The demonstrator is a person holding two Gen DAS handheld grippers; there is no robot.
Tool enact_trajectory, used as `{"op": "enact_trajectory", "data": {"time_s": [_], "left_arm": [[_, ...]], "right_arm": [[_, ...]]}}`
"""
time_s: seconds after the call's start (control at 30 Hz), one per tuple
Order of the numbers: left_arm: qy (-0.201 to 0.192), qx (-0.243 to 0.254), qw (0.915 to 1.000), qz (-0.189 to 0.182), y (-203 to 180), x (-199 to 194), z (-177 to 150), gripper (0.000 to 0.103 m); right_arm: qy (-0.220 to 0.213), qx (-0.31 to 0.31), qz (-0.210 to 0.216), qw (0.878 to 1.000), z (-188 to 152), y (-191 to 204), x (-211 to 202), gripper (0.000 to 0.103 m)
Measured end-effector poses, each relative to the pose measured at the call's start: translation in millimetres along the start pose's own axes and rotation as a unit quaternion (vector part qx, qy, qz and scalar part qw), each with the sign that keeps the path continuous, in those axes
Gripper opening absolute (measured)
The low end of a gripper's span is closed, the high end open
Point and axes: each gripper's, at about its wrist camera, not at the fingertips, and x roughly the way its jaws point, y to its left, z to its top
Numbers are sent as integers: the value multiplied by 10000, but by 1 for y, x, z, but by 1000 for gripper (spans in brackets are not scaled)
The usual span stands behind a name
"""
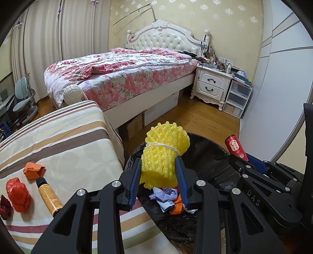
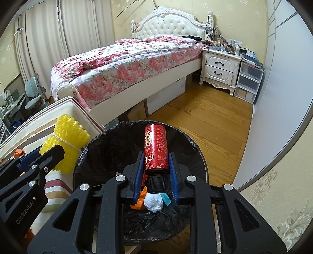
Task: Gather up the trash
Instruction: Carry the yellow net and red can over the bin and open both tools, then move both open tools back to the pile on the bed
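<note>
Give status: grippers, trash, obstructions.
Left gripper shut on yellow foam net roll; right gripper shut on red labelled bottle. Both over black-lined trash bin. Nothing blocking the drop.

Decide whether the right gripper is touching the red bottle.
Touching: the right wrist view shows the right gripper pressing both sides of the red bottle.

I'm looking into a home bedroom. A bed (image 1: pixel 121 78) with a floral quilt and a white tufted headboard (image 1: pixel 164 37) fills the middle, a cluttered white nightstand (image 1: pixel 213 84) beside it. Long curtains (image 1: pixel 49 39) hang on the left, patterned wallpaper (image 1: pixel 225 17) covers the wall, and the floor (image 1: pixel 205 117) is wood.
</note>
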Motion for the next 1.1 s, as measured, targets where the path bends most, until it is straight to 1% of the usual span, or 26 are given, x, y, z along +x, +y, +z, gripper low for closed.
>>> {"op": "enact_trajectory", "data": {"time_s": [0.07, 0.2, 0.23, 0.27, 0.3, 0.5, 0.57, 0.6, 0.73, 0.87, 1.1], "left_arm": [[40, 22, 10000, -27, -1, 3, 1, 36], [124, -88, 9999, -2, 2, 4, -1, 47], [134, -112, 9998, 9, 3, 4, -1, 48], [128, -128, 9998, 25, 5, 3, -2, 52], [116, -147, 9998, 39, 6, 3, -2, 55], [47, -207, 9997, 138, 11, -6, -4, 65], [20, -207, 9996, 180, 14, -10, -4, 67], [0, -210, 9996, 204, 15, -13, -5, 69], [-82, -251, 9991, 320, 24, -24, -6, 70], [-118, -363, 9983, 434, 39, -37, -10, 70], [-156, -585, 9955, 731, 72, -63, -25, 71]], "right_arm": [[15, -1, -6, 10000, 0, 1, 2, 24], [29, 30, -25, 10000, -1, -1, 4, 26], [21, 30, -44, 10000, -1, -1, 4, 29], [7, 32, -66, 10000, -1, -1, 4, 35], [-16, 33, -93, 10000, -1, 0, 3, 37], [-75, 46, -155, 9998, -1, -1, -2, 40], [-97, 42, -169, 9998, -1, 0, -4, 46], [-106, 37, -174, 9998, -1, 0, -5, 47], [-106, -3, -160, 9998, -3, 6, -9, 48], [-107, -66, -97, 9999, -5, 15, -13, 53], [-64, -285, 128, 9995, -13, 43, -21, 53]]}}
